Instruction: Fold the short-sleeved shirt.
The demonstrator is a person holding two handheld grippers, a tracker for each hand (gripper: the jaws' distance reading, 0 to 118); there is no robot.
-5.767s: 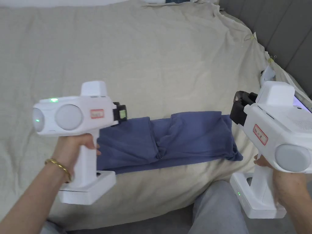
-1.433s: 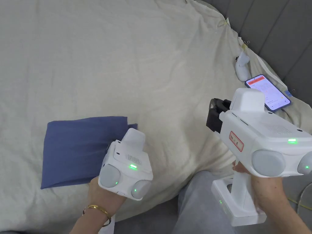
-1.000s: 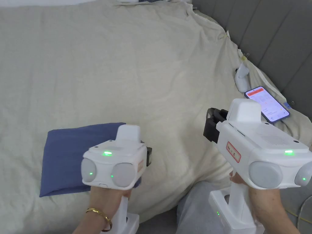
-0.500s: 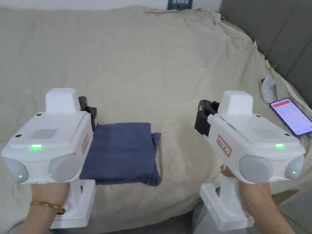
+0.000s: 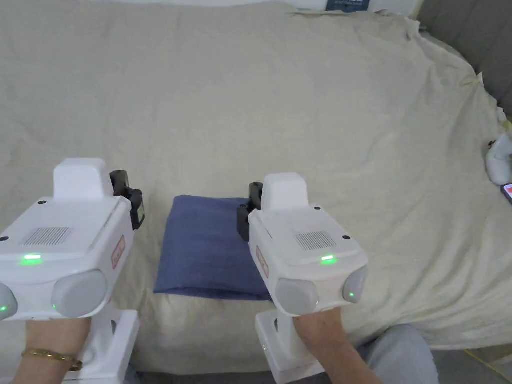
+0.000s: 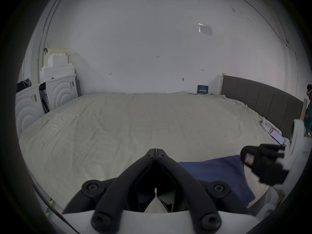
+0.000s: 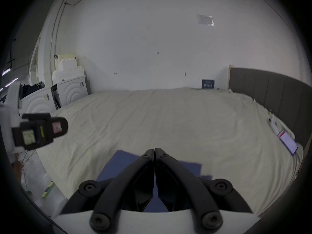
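The blue short-sleeved shirt (image 5: 207,247) lies folded into a compact rectangle on the cream bedsheet (image 5: 300,110), near the bed's front edge. The right gripper (image 7: 154,150) hovers over the shirt's right side, jaws pressed together on nothing. The left gripper (image 6: 156,150) hangs just left of the shirt, apart from it, jaws also together and empty. A phone (image 7: 287,142) rests by the grey headboard (image 7: 270,92).

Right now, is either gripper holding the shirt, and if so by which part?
Nothing is held. The left gripper and right gripper both have their jaws closed on nothing, above the bed sheet. The folded blue shirt lies flat on it.
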